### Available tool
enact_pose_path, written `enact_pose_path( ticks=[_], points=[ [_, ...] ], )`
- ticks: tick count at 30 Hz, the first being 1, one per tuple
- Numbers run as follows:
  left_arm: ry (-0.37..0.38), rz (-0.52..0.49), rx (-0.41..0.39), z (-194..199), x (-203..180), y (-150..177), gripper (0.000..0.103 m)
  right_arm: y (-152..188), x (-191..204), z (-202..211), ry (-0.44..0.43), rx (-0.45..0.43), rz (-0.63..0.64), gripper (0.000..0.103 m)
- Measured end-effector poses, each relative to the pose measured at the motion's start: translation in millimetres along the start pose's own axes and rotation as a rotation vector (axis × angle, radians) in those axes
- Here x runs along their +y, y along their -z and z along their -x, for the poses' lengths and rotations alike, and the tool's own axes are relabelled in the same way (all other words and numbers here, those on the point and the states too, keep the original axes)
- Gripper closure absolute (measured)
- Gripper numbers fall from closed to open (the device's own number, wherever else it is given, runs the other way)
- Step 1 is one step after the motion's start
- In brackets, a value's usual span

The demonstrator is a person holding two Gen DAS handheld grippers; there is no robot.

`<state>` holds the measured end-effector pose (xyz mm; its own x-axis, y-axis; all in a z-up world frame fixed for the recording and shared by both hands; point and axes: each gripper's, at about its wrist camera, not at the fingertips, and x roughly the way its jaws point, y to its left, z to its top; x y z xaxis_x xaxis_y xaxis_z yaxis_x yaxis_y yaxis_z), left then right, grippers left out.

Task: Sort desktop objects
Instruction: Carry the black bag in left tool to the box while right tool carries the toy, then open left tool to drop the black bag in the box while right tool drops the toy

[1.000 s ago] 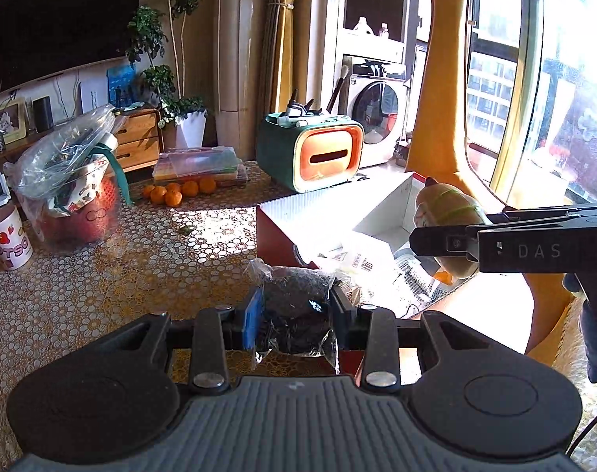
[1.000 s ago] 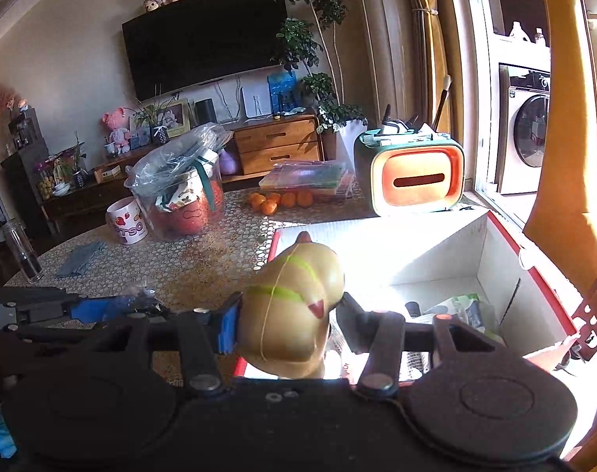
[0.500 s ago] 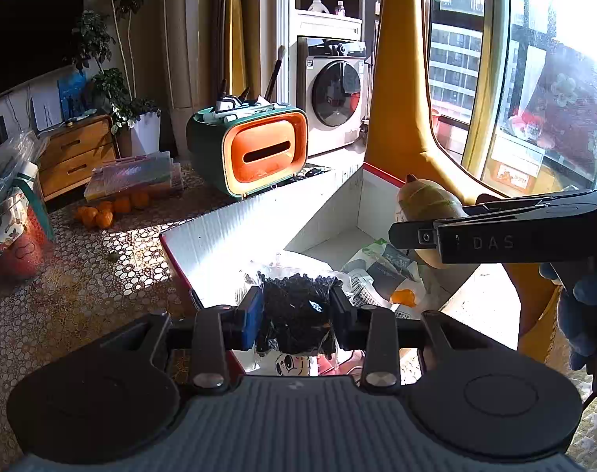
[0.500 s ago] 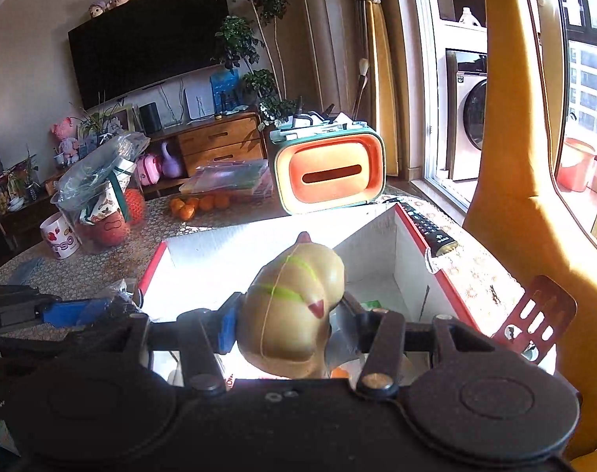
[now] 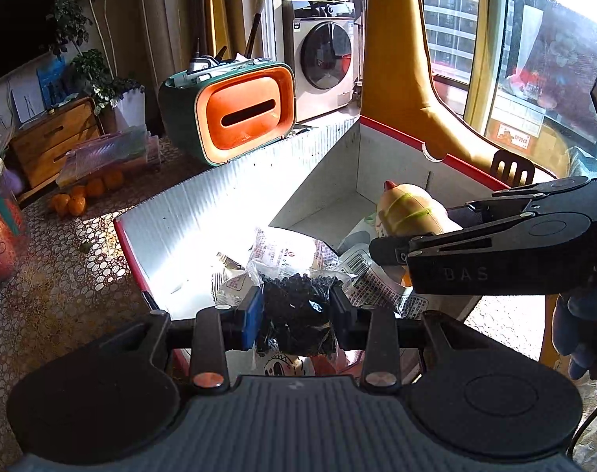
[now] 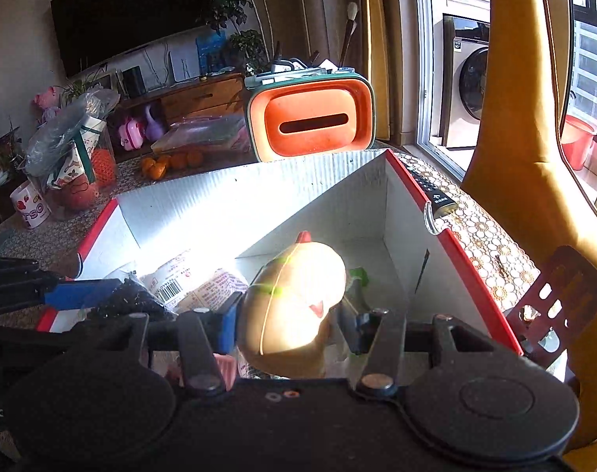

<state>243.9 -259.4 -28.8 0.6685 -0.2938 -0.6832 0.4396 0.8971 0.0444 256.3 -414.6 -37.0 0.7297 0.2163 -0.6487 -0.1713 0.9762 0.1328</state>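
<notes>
left tool (image 5: 294, 310) grips a bag of dark beads (image 5: 296, 314) above the open box (image 5: 204, 212); right tool (image 6: 286, 322) grips a beige toy (image 6: 294, 299) beside it, over packets, far corner bare.

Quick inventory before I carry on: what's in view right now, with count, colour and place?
box: one, white with red rim, on table, open
packets: several, white printed, in box
dark bag: one, black contents, in left gripper over box
toy: one, tan with red tip, in right gripper over box
organiser: one, orange and green, behind box
oranges: several, orange, left of organiser
remote: one, black, right of box
mug: one, white, far left
left gripper: black, shut on dark bag
right gripper: black, shut on toy
</notes>
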Motion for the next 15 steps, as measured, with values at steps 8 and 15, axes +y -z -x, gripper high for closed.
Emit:
enact_pose_path(
  ticks=[8,15],
  points=[
    [0.016,-0.004,0.040,-12.2,-0.7,1.3,0.068,6.4,5.0,-14.5,-0.003,0.046,0.026,0.053],
    [0.037,0.008,0.058,-16.4,2.6,1.8,0.068,6.7,3.7,-18.1,0.004,0.062,0.040,0.051]
  ],
)
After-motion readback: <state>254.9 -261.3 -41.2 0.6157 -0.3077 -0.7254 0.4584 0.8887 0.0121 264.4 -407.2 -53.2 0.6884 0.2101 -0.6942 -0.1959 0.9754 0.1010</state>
